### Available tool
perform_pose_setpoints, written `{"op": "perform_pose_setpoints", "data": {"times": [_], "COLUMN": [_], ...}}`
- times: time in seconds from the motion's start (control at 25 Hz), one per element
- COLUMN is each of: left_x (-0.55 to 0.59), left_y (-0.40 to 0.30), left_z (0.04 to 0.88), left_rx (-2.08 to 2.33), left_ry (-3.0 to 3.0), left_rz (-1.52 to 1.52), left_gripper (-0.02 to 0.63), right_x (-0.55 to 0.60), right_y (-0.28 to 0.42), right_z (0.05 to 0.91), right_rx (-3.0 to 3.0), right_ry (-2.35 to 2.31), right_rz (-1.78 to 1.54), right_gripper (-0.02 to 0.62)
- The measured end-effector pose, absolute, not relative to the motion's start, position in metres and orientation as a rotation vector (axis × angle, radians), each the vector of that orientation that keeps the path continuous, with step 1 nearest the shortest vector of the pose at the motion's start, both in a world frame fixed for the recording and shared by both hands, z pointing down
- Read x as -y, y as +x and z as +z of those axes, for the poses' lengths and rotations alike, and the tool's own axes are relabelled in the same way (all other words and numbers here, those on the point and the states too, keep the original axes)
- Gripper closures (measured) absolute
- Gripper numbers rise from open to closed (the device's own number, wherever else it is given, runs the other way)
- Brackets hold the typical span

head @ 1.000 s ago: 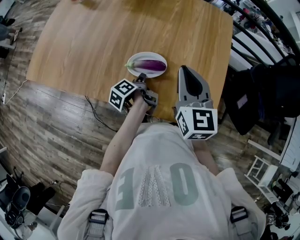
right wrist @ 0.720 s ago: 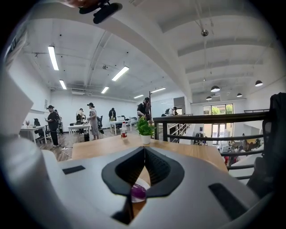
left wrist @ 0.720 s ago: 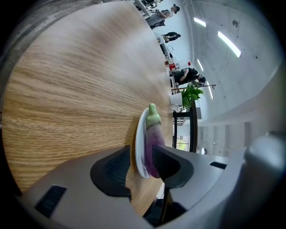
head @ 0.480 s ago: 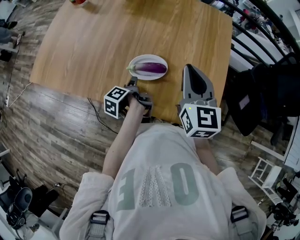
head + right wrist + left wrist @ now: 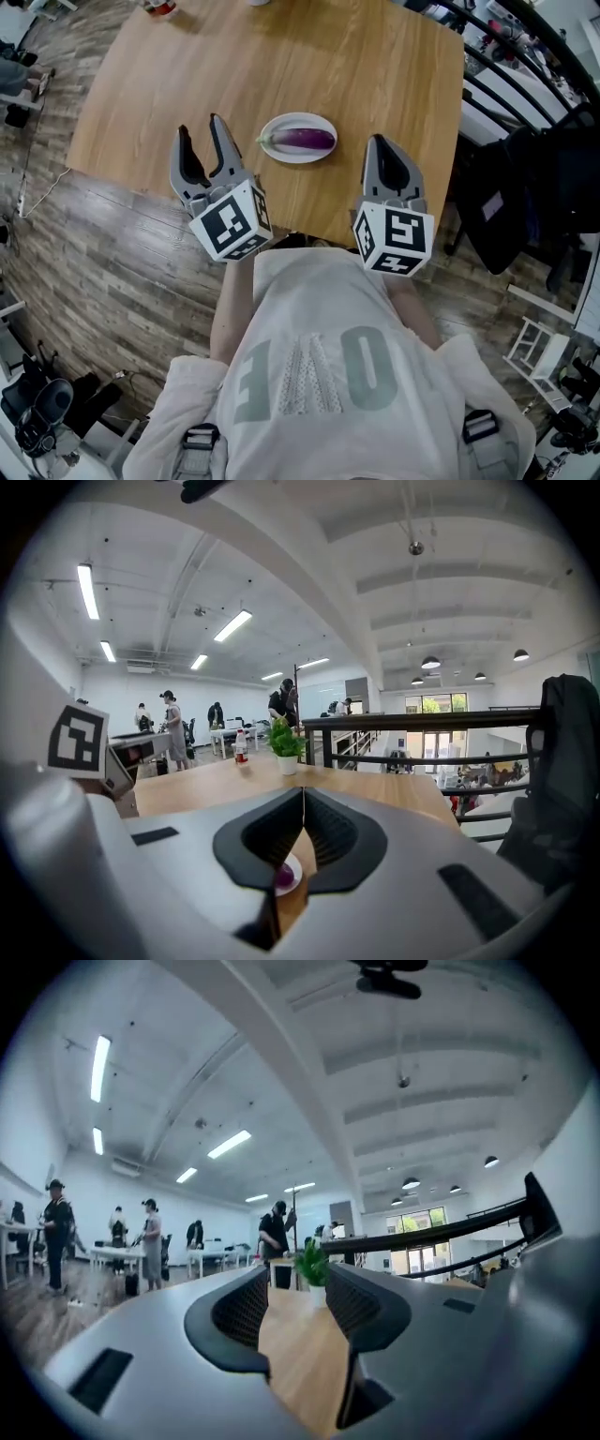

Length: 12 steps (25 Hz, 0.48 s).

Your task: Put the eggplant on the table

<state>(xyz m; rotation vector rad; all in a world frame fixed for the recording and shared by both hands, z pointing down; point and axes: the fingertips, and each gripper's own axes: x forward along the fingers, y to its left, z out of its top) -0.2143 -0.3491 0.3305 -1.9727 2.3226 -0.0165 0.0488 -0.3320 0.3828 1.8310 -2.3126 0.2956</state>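
A purple eggplant (image 5: 300, 140) lies on a small white plate (image 5: 298, 119) near the front edge of the wooden table (image 5: 234, 66). My left gripper (image 5: 200, 127) is held left of the plate, over the table's edge. Its jaws stand wide open with nothing between them, and the left gripper view (image 5: 295, 1279) shows only tabletop in the gap. My right gripper (image 5: 378, 140) hovers right of the plate, shut and holding nothing. In the right gripper view (image 5: 303, 795) the eggplant (image 5: 284, 876) and plate (image 5: 294, 864) show through the slot below the closed tips.
A potted plant (image 5: 285, 743) and a bottle (image 5: 241, 746) stand at the table's far side. A red thing (image 5: 159, 7) sits at the far left corner. A black railing (image 5: 511, 56) and a dark chair with a bag (image 5: 539, 187) are to the right. Several people stand far off.
My left gripper was shut and close to the plate's near side. It has swung out to the left and opened wide. The right gripper has hardly moved.
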Motion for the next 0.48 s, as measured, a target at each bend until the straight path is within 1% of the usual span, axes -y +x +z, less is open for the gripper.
{"op": "perform_pose_setpoints", "data": {"times": [0.08,0.16,0.2,0.28,0.32,0.48], "left_x": [0.348,0.35,0.351,0.346,0.343,0.333], "left_y": [-0.199,-0.176,-0.162,-0.135,-0.123,-0.092], "left_z": [0.309,0.303,0.305,0.308,0.31,0.314], "left_rx": [-2.223,-2.115,-2.059,-1.958,-1.908,-1.794], "left_ry": [-1.986,-2.089,-2.157,-2.294,-2.364,-2.499], "left_rz": [-0.031,-0.108,-0.146,-0.139,-0.104,-0.052], "left_gripper": [0.43,0.433,0.459,0.587,0.597,0.597], "right_x": [0.333,0.335,0.334,0.331,0.329,0.319], "right_y": [0.043,0.033,0.027,0.015,0.009,-0.008], "right_z": [0.377,0.371,0.369,0.365,0.364,0.356], "right_rx": [2.339,2.371,2.386,2.419,2.438,2.478], "right_ry": [1.827,1.811,1.801,1.778,1.764,1.692], "right_rz": [0.27,0.24,0.227,0.208,0.201,0.128], "right_gripper": [0.575,0.575,0.575,0.575,0.575,0.577]}}
